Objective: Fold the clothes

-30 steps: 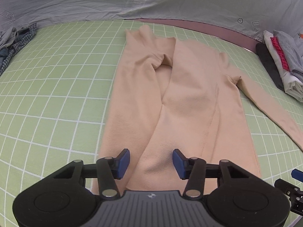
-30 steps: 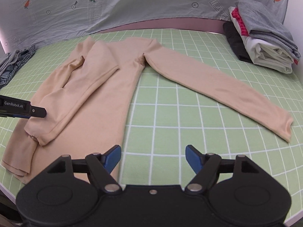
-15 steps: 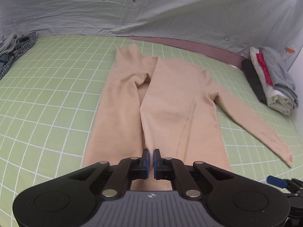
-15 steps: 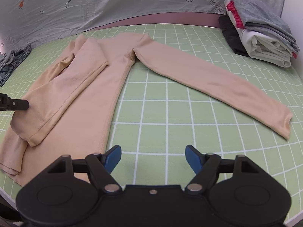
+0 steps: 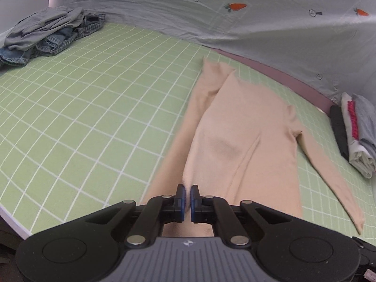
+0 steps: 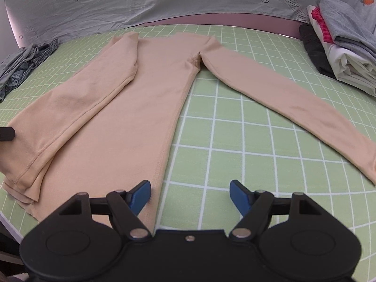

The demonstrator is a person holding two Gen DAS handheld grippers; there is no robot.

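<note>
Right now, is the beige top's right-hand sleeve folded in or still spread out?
Spread out. The sleeve lies flat and straight on the green mat, angled away from the beige top.

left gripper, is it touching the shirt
Touching. The left wrist view shows the left gripper shut on a fold of the shirt, cloth pinched between its blue pads.
</note>
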